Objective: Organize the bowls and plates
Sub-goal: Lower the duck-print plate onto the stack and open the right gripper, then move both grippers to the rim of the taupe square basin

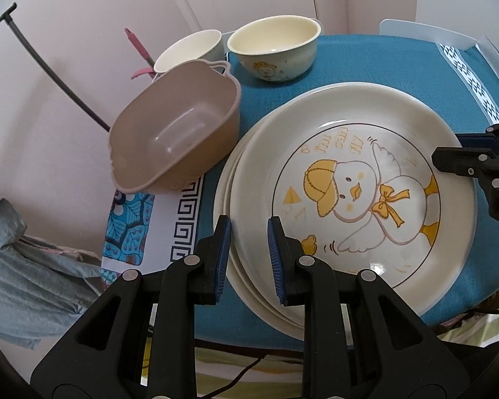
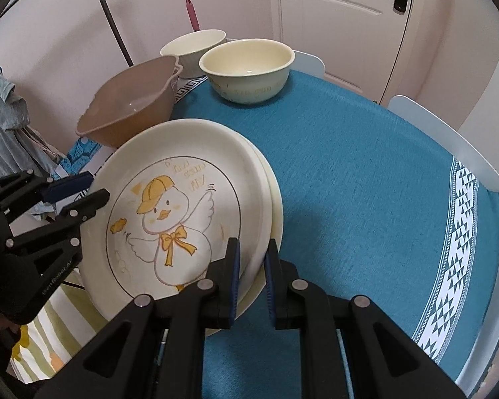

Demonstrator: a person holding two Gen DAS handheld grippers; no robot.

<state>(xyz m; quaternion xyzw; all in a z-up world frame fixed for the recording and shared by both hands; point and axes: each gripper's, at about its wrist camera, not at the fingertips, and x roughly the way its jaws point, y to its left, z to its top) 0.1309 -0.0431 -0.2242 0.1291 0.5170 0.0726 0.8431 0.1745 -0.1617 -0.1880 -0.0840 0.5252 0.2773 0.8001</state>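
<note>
A stack of cream plates lies on the blue tablecloth; the top plate [image 1: 356,179] [image 2: 183,199] shows a yellow-capped duck. My left gripper [image 1: 249,232] straddles the stack's near-left rim, jaws apart around the rim edges. My right gripper [image 2: 252,256] straddles the rim on the opposite side, jaws apart with the rims between them. Each gripper shows in the other view, the right one [image 1: 449,153] and the left one [image 2: 96,188]. Two cream bowls stand at the back: a duck bowl [image 1: 274,48] [image 2: 248,69] and a plain one [image 1: 189,50] [image 2: 193,50].
A brown plastic basin [image 1: 176,136] [image 2: 133,106] sits tilted at the table's left edge beside the plates. A white chair back [image 2: 449,146] stands past the table's right edge. Grey cloth [image 1: 23,249] hangs at the left, by the wall.
</note>
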